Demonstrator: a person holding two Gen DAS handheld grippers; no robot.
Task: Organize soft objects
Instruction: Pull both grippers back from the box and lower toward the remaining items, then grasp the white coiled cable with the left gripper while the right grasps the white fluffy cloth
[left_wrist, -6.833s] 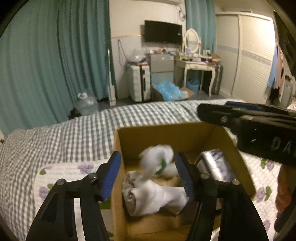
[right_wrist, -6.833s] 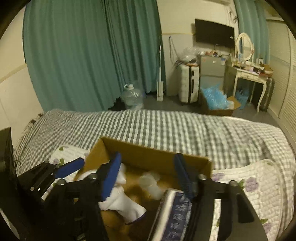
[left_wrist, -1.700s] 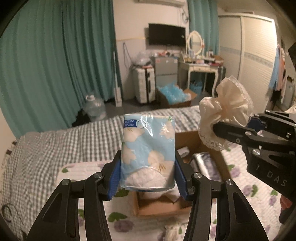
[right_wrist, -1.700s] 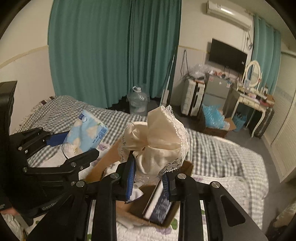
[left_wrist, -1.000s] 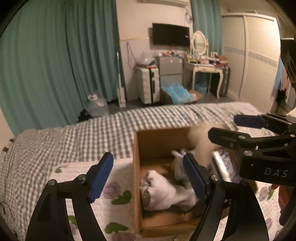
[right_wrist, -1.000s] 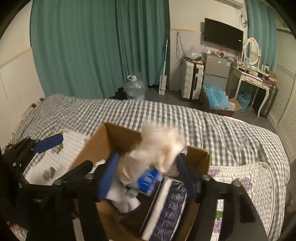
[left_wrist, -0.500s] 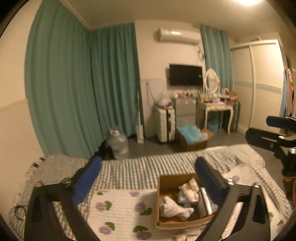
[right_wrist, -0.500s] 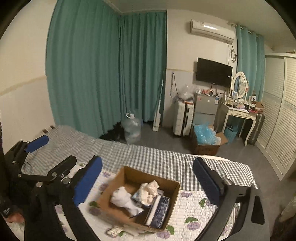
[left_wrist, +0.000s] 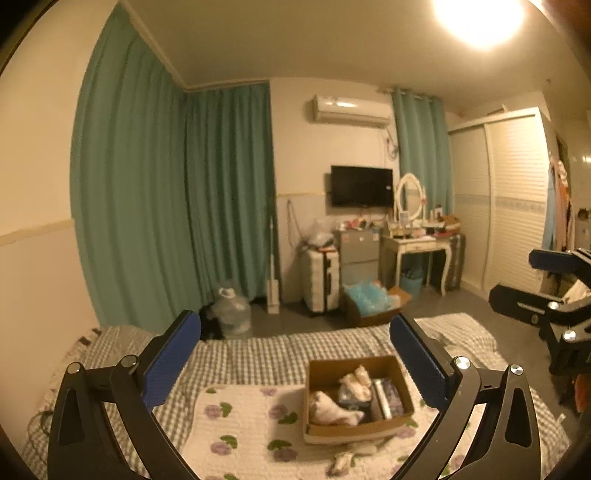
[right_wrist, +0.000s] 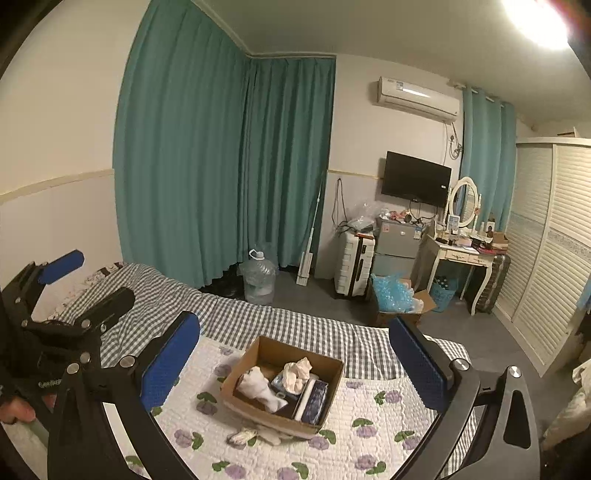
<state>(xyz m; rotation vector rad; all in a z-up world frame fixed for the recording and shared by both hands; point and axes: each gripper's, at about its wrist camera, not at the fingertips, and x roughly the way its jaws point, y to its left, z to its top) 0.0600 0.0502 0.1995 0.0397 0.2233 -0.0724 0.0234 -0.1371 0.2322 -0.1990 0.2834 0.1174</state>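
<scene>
A cardboard box (left_wrist: 320, 369) (right_wrist: 266, 349) sits on the floral quilt (left_wrist: 236, 417) (right_wrist: 369, 424) on the bed. It holds a white cloth (right_wrist: 260, 387), a cream lace cloth (right_wrist: 297, 371), a light blue tissue pack (right_wrist: 280, 380) and a dark pack (right_wrist: 314, 402). My left gripper (left_wrist: 295, 363) is open and empty, high above the bed. My right gripper (right_wrist: 293, 362) is open and empty, also far above the box. A small soft item (right_wrist: 242, 436) lies on the quilt by the box's near edge.
The checked bedspread (right_wrist: 295, 325) covers the bed. Beyond it are a water jug (right_wrist: 257, 277), a white suitcase (right_wrist: 352, 264), a box of blue bags (right_wrist: 395, 299), a dressing table (right_wrist: 461, 254), teal curtains (right_wrist: 221, 166) and a wardrobe (right_wrist: 550, 240).
Both grippers dropped the tissue pack and the lace cloth into the box, opened wide, then rose and pulled far back from the box.
</scene>
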